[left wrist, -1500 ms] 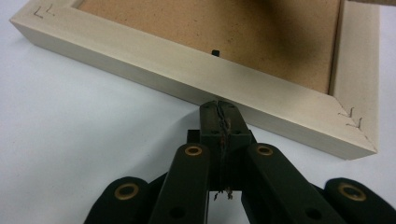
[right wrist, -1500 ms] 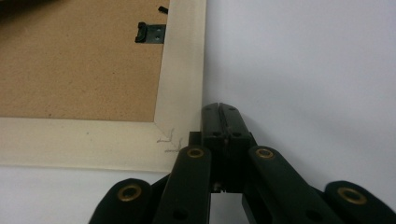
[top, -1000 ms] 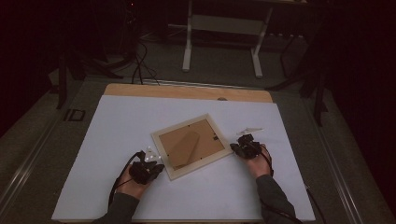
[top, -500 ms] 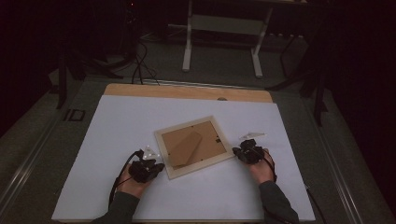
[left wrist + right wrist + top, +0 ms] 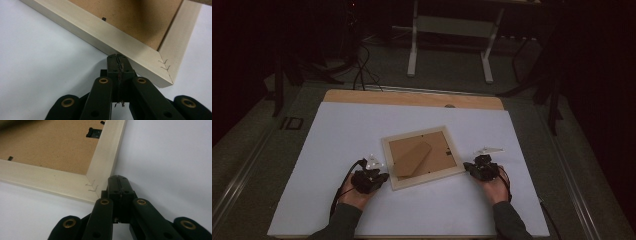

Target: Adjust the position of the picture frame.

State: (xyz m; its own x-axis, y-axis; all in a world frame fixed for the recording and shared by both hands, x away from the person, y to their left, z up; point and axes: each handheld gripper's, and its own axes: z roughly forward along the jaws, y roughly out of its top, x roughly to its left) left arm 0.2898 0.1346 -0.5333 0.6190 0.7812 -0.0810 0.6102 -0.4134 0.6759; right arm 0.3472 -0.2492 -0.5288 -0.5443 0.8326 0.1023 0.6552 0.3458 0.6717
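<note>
Pale wood picture frame (image 5: 422,157) lies face down mid-worktop, brown backing board up, rotated a bit off square. White sheet covers the worktop (image 5: 337,130); bare wood strip shows along the far edge at 12 o'clock.

Left side first: left gripper (image 5: 381,178) sits at the frame's 7 o'clock corner, hand behind it. In the left gripper view the jaws are pressed fully together, nothing between them, tips right up against the outer side of the frame rail (image 5: 105,32) near the mitred corner; looks like touching, contact not certain. One small black tab (image 5: 103,18) is visible on the backing.

Centre: backing board (image 5: 419,156) is seated inside the frame, and a darker slanted panel on it is probably the easel stand, folded flat.

Right side: right gripper (image 5: 468,167) is at the frame's 4 o'clock corner. In the right gripper view the jaws are also closed tight and empty, tips just beside the corner joint (image 5: 92,187). A black hanger clip (image 5: 94,132) and a retaining tab (image 5: 10,158) show on the back.

Progress, as a judgement: early stage. Both closed tips bracket opposite corners, likely nudging or squaring the frame. Backing not lifted, tabs apparently not turned, frame not gripped or picked up. Left to do: position it, then open the back or lift it.
</note>
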